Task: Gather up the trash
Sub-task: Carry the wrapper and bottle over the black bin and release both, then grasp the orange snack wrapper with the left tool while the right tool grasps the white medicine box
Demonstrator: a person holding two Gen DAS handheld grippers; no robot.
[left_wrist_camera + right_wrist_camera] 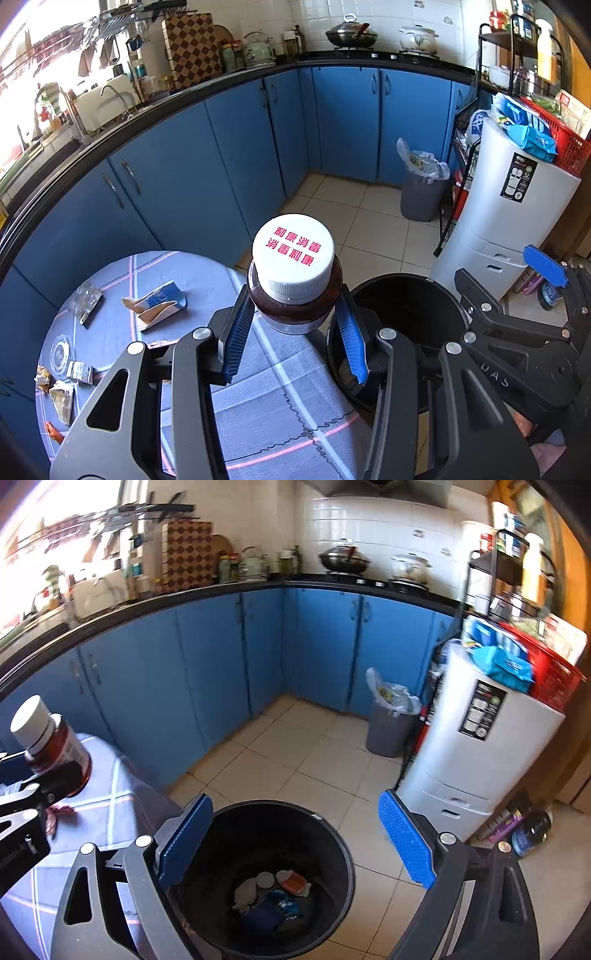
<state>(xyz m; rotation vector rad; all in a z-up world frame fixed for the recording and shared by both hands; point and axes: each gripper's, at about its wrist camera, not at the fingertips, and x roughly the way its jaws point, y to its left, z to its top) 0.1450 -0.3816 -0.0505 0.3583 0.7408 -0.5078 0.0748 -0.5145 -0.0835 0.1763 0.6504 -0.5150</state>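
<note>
The left gripper (295, 325) is clenched on a brown bottle (295, 291) with a white cap, its blue pads (236, 332) pressed against the glass on either side, about midway down the body. The bottle stands nearly upright in the grip, held above the edge of the round table (258, 406) with its checked cloth, just beside the black bin (417, 295). The right gripper (295, 838) hangs over that bin's mouth with its fingers (404, 842) spread wide and nothing between them. Scraps lie at the bottom of the bin; what they are is hard to tell in the dark. More wrappers (159, 306) lie on the table.
</note>
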